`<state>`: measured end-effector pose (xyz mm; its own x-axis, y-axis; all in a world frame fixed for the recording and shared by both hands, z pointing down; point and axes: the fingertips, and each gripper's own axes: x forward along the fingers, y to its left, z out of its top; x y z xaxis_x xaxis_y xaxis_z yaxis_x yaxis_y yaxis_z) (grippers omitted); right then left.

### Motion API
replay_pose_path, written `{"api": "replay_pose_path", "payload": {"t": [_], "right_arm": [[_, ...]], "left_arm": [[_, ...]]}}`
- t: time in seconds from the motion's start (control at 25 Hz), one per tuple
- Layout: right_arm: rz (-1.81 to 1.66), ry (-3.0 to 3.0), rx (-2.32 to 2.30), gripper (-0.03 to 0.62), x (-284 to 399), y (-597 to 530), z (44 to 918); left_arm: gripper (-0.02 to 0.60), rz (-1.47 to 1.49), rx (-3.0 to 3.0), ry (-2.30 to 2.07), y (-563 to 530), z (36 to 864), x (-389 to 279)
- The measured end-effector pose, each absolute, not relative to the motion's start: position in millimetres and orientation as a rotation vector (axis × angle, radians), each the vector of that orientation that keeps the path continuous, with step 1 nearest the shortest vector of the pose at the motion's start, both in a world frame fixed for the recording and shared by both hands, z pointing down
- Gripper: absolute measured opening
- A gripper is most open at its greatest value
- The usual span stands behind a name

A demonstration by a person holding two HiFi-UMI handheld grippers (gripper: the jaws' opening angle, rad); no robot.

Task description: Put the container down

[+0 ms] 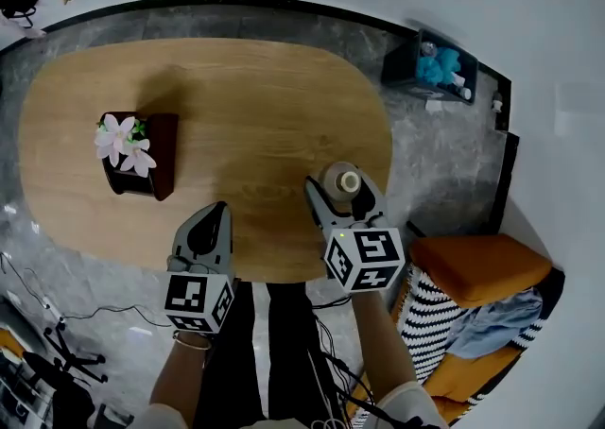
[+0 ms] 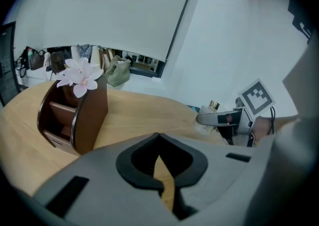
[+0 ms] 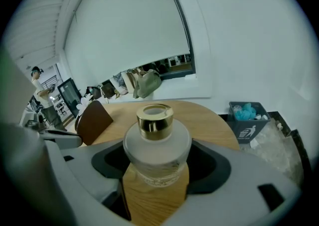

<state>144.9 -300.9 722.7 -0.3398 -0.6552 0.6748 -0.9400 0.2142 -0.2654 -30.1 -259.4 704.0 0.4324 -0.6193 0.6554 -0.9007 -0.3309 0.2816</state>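
Grey marbled floor surrounds an oval wooden table (image 1: pixel 246 106) in my head view. At the table's left a brown organizer (image 1: pixel 156 158) stands with pink-white flowers (image 1: pixel 121 142) in it. The container (image 1: pixel 344 178), a frosted bottle with a gold collar, is low and right of centre in the frame, over the table's near right edge. My right gripper (image 1: pixel 342 193) has a jaw on each side of it. My left gripper (image 1: pixel 219 212) sits at lower centre-left, over the near edge, well apart from the organizer. A dark bin (image 1: pixel 435 66) is at upper right, an orange cushion (image 1: pixel 477 266) at lower right.

From the left gripper view, the left gripper (image 2: pixel 159 140) has its jaws drawn together: the pads meet at the tip, only a thin sliver of table (image 2: pixel 134 110) shows behind, and nothing is between them. The organizer (image 2: pixel 87 115) and flowers (image 2: pixel 79 76) are at centre-left; the right gripper (image 2: pixel 224 119) is at the right edge.

From the right gripper view, the right gripper (image 3: pixel 157 172) is clamped on the container (image 3: pixel 156 143), mid-frame, upright, with table (image 3: pixel 209 120) beyond it. I cannot tell whether its base touches the wood.
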Motion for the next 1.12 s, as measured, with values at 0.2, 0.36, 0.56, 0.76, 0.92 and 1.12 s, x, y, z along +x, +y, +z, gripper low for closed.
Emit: {"api": "replay_pose_path", "payload": {"t": [0.2, 0.36, 0.56, 0.76, 0.92, 1.12], "right_arm": [[0.897, -2.052, 1.455, 0.333, 144.7, -315.8, 737.5], [0.892, -2.038, 1.448, 0.333, 146.0, -323.6, 746.1], [0.886, -2.023, 1.443, 0.333, 146.0, -330.3, 753.8], [0.842, -2.019, 1.433, 0.333, 144.6, -336.5, 754.8], [0.808, -2.014, 1.408, 0.333, 142.5, -336.6, 755.4], [0.792, -2.019, 1.378, 0.333, 142.6, -335.5, 755.8]], "left_arm": [[0.008, 0.604, 2.067, -1.258, -260.3, 710.5, -29.3], [0.008, 0.603, 2.058, -1.25, -258.7, 714.6, -25.8], [0.008, 0.616, 2.059, -1.238, -256.4, 718.5, -22.5], [0.008, 0.625, 2.063, -1.232, -256.2, 720.2, -22.5], [0.008, 0.627, 2.061, -1.232, -256.4, 720.9, -24.1], [0.008, 0.626, 2.062, -1.23, -255.2, 721.4, -23.5]]}}
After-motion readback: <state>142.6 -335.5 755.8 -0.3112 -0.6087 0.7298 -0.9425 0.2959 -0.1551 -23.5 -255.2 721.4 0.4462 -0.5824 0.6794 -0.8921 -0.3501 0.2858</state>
